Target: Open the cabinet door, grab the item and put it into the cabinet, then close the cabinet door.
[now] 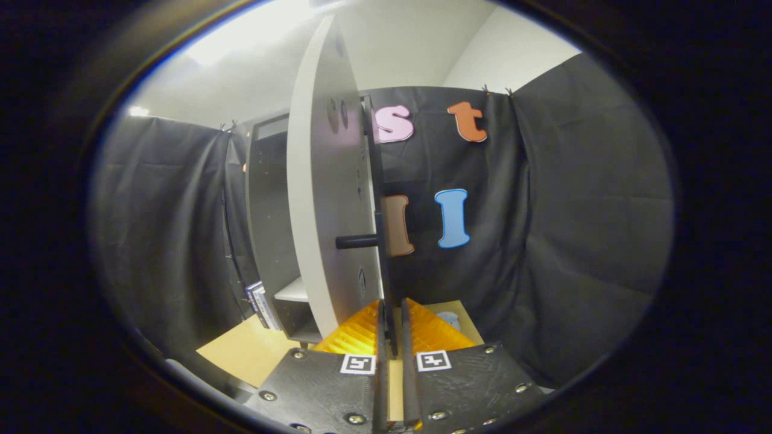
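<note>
Hand-held gripper [392, 325] nearly closed, fingers pinching edge of open cabinet door [329, 199]; door handle [357, 242] just above fingers; cabinet [268, 217] left behind door.

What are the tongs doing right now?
Tongs: nearly closed, pinching the edge of the open cabinet door between them.

Rides on the gripper [392, 328], facing forward along its fingers. Sits close against the edge-on white cabinet door [329, 199], above the wooden tabletop [253, 352].

Screwed plates, 2 square markers.
</note>
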Tool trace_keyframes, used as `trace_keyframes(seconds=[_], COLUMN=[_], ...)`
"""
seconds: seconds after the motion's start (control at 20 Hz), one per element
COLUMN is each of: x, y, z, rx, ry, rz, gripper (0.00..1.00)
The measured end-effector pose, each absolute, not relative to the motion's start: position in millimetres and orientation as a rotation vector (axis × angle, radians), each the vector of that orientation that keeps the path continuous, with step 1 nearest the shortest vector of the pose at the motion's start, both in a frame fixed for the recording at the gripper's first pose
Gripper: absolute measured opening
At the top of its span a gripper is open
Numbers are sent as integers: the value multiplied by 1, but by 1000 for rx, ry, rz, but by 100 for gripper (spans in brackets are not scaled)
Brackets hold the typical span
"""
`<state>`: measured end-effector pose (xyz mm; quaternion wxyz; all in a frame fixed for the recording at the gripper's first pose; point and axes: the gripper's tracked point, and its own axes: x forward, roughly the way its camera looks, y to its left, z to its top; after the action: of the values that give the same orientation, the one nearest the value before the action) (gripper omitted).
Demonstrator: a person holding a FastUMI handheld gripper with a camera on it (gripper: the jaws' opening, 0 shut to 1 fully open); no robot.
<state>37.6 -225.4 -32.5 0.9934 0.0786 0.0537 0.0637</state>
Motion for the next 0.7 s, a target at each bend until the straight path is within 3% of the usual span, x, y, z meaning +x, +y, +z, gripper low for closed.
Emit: trace_keyframes(seconds=[0.4,0.7], x=[-19,-38], y=[-202,-129], z=[-26,-41], rx=[137,138], ry=[97,95], rz=[83,115], gripper=[10,33])
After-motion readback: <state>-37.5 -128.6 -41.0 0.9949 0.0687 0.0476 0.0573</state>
